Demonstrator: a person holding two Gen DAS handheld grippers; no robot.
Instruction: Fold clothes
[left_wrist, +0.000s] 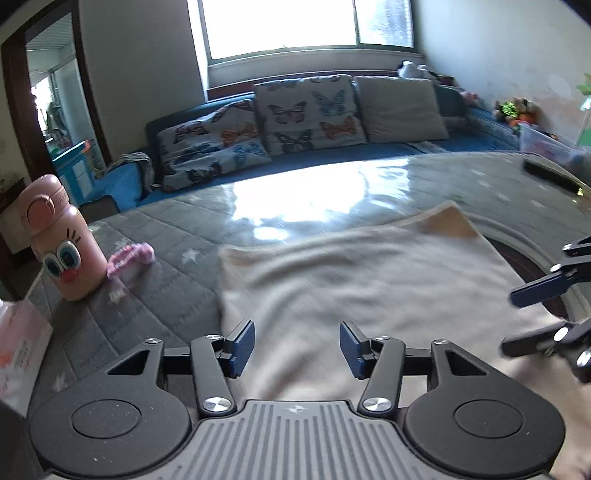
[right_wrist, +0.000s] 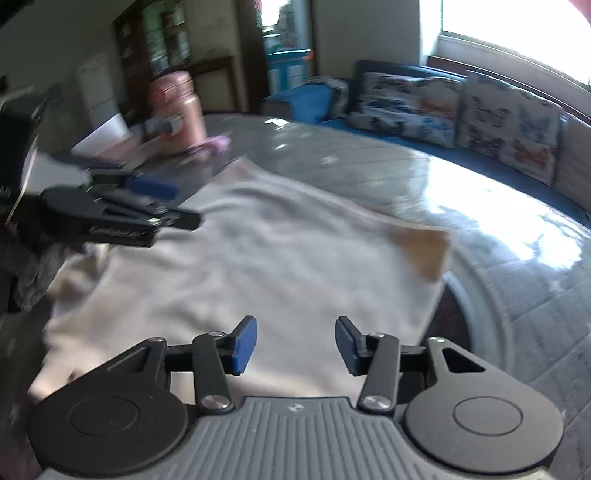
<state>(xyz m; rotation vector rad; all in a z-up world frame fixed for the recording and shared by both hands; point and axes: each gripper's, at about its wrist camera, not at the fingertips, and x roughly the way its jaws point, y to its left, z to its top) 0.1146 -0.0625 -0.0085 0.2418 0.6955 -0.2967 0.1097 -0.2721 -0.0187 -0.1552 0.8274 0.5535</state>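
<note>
Both the left gripper (left_wrist: 297, 347) and right gripper (right_wrist: 295, 345) hover, jaws spread and empty, over what looks like a cream garment (left_wrist: 351, 273) on the table (left_wrist: 147, 236).

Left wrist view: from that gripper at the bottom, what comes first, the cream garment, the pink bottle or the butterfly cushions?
1. Cream garment, right under the left gripper.
2. Pink bottle, off to the left.
3. Butterfly cushions, far back on the sofa.

Soft matt cream cloth garment (left_wrist: 354, 280), glossy quilted table cover (left_wrist: 303, 192)
</note>
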